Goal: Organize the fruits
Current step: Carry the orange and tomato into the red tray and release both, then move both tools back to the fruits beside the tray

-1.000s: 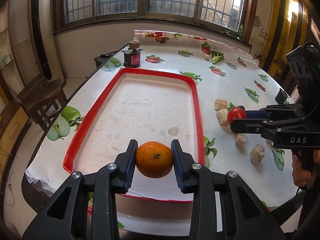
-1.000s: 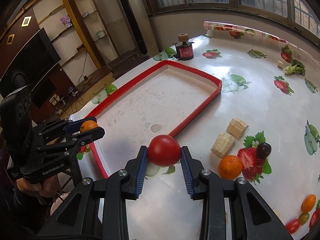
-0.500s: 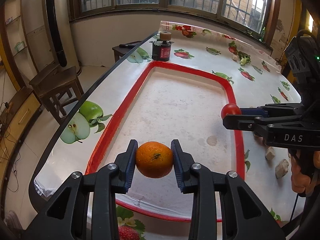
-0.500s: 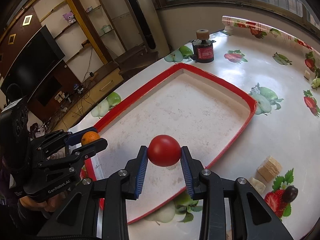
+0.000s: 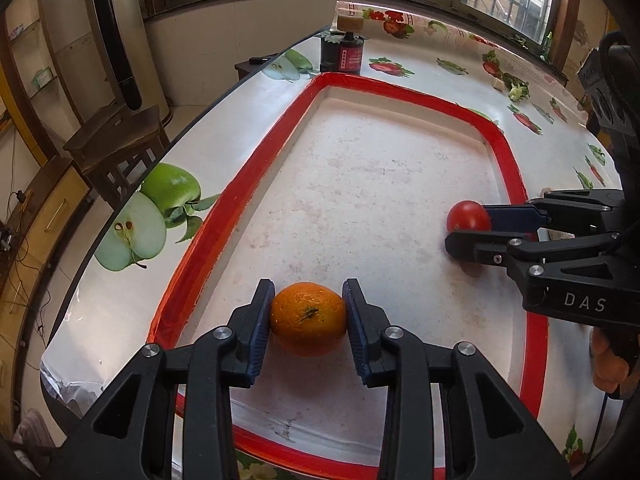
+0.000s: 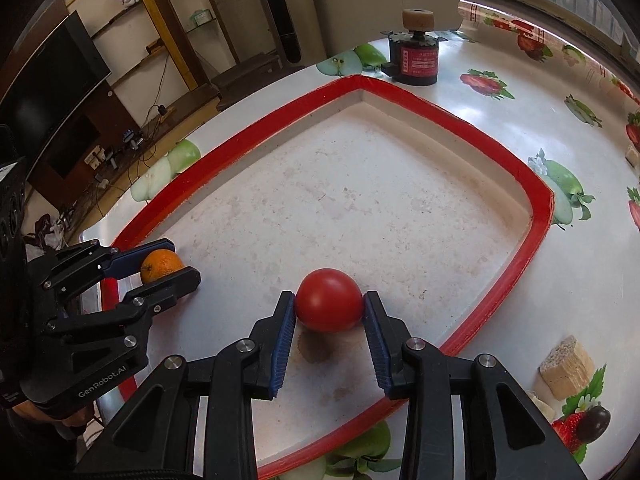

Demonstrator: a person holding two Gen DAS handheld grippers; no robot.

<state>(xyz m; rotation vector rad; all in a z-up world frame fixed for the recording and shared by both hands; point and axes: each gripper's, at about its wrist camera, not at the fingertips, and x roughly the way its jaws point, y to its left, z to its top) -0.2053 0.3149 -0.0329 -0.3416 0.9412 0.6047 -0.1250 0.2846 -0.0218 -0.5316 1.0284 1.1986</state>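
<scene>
- Left gripper pitched steeply down over the near left corner of the red-rimmed tray, tips low over the tray floor
- Its jaws closed on an orange, one blue pad on each flank, stem scar facing the camera; orange looks at or just above the tray floor, contact unclear
- In the right wrist view the same gripper comes in over the tray's left rim, held by a hand at the bottom left edge
- Right gripper also angled steeply down, inside the tray near its near right rim
- Its jaws have just been opening slightly with a red tomato between them; pads look to be touching both sides, shadow right under the fruit
- In the left wrist view that gripper reaches in level across the right rim, tomato at its tip
- Orange and tomato well apart, both within the tray
- Tray sits on the fruit-print desk; black and red canister just beyond the tray's far corner
</scene>
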